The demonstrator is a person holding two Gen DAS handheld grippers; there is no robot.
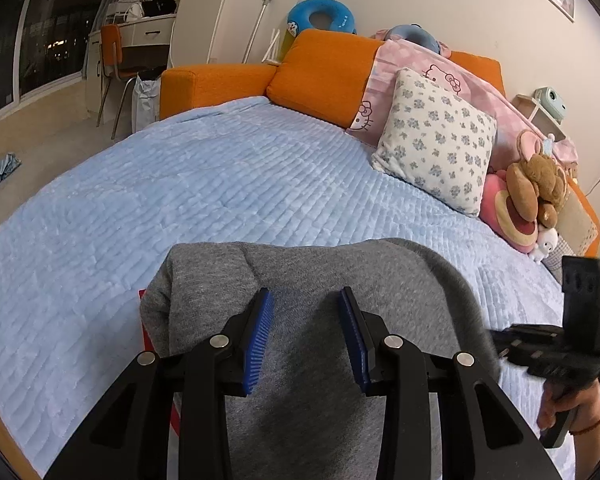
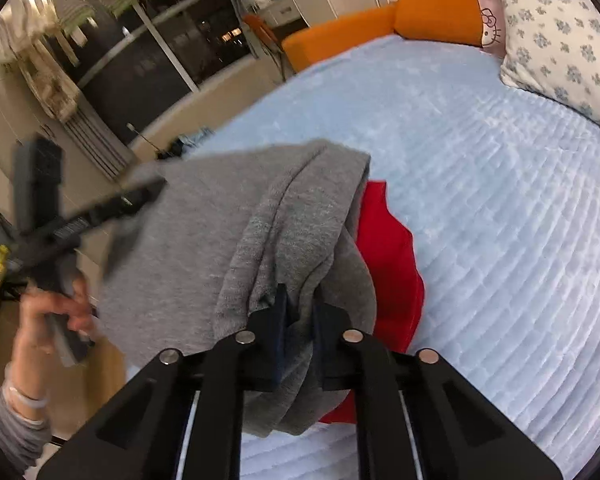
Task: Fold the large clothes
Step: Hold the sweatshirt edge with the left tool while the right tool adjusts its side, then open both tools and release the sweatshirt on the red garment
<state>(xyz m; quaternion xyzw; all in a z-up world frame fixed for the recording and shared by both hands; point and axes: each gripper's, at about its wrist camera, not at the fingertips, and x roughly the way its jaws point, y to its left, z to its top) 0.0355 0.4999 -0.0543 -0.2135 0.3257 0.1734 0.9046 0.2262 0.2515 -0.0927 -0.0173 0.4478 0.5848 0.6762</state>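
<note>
A grey sweater (image 1: 312, 280) lies bunched on the pale blue quilted blanket (image 1: 204, 184) that covers the bed, at the near edge, at about 6 o'clock from the orange cushion (image 1: 320, 68) at the head end. Under its left side, at roughly 9 o'clock, a strip of a red garment (image 2: 388, 256) peeks out against the blanket. The left gripper (image 1: 306, 334) hovers over the middle of the sweater with its jaws partly open, the blue pads (image 1: 260, 344) standing well apart with grey cloth showing between them, and they do not seem to press on it. The right gripper (image 2: 300, 320) has its jaws nearly closed on a thick fold of the sweater, the fabric bulging up and out around the dark fingertips; the view there is shadowed, so I can only say it looks pinched. At 3 o'clock in the left view the person's right hand (image 1: 568, 404) grips a black handle, a red cord at the wrist. Against the wall at 1 o'clock stand a floral pillow (image 1: 436, 136) and, just beside it, a heap of plush toys (image 1: 532, 192)
</note>
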